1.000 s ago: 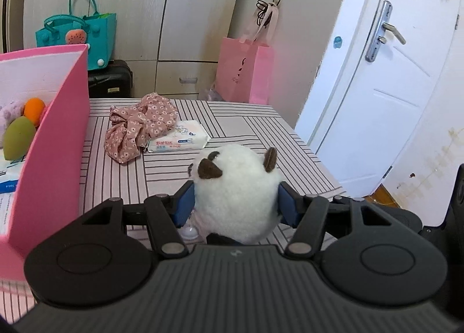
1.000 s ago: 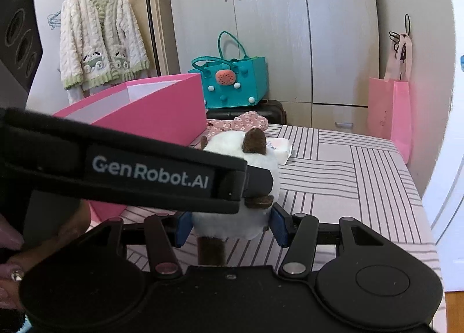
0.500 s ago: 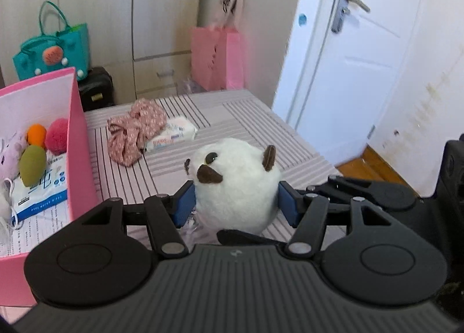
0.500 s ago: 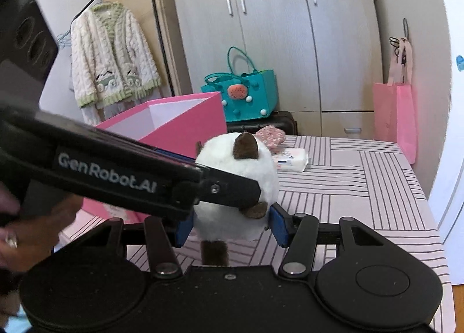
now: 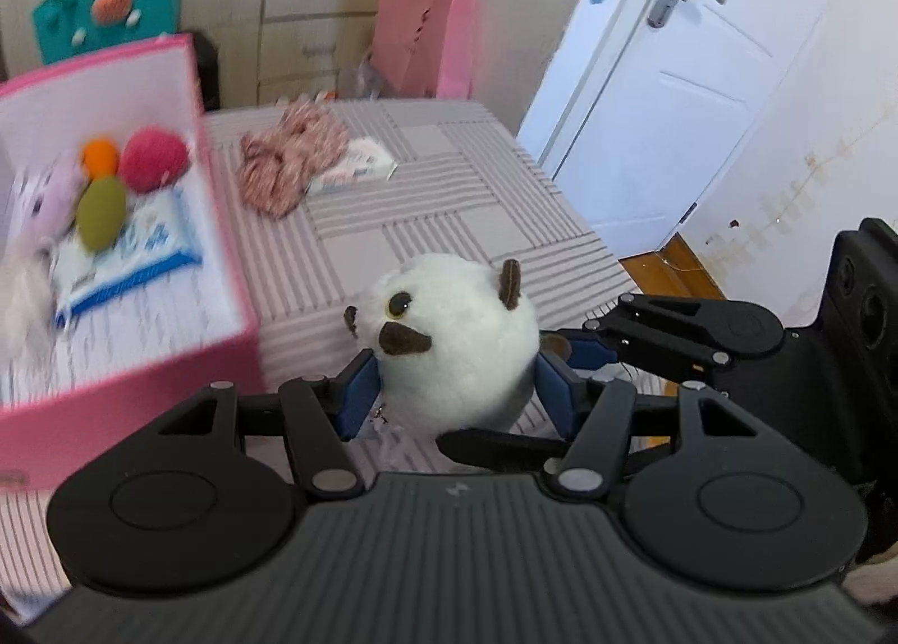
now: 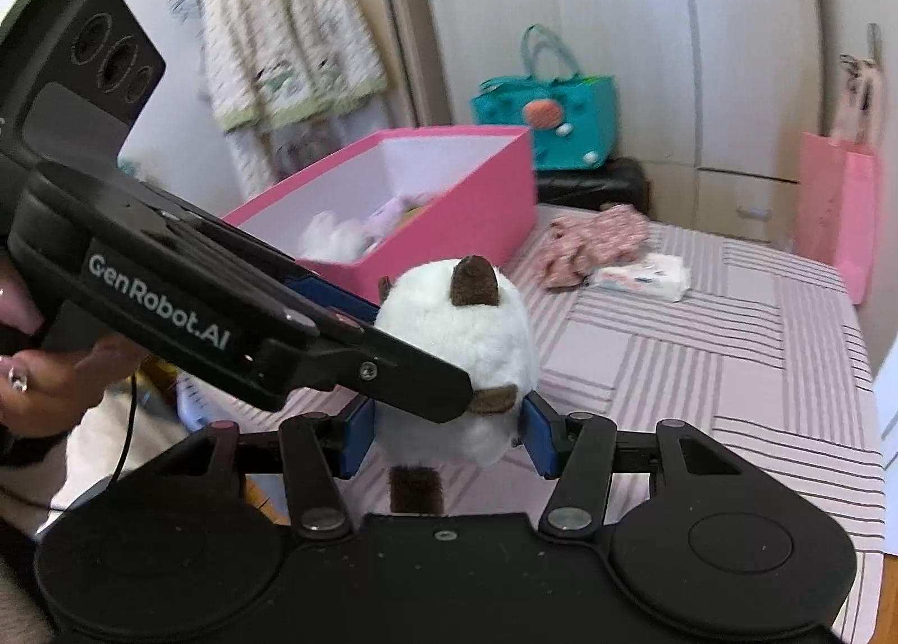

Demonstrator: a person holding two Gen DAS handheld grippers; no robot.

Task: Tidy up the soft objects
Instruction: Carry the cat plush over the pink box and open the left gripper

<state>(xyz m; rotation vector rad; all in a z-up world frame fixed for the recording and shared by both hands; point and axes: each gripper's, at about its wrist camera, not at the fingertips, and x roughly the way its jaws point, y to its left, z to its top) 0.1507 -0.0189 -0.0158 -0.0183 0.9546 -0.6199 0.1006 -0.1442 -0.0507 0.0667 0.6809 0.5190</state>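
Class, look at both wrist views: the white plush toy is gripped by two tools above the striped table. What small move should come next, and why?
Probably carry the plush toy sideways toward the pink box. Both the left tool and the right tool have their blue pads pressed against it, it is off the striped table, and the box, open-topped and already holding other soft things, sits just to its left.

The round fluffy plush toy (image 5: 454, 346) is white with dark brown ears and a dark brown nose patch, and each black plastic tool has blue pads (image 5: 356, 400). The cardboard storage box (image 5: 224, 251) is bright pink outside and white inside, and it holds an orange ball (image 5: 100, 157), a deep pink ball (image 5: 152, 159), an olive green egg-shaped toy (image 5: 101, 213) and a white packet with blue edges (image 5: 134, 257). The table (image 5: 449, 212) has a pale pink cloth with grey stripes in square blocks, and on it lie a pink floral fabric scrunchie (image 5: 286, 164) and a white tissue packet (image 6: 645, 274).
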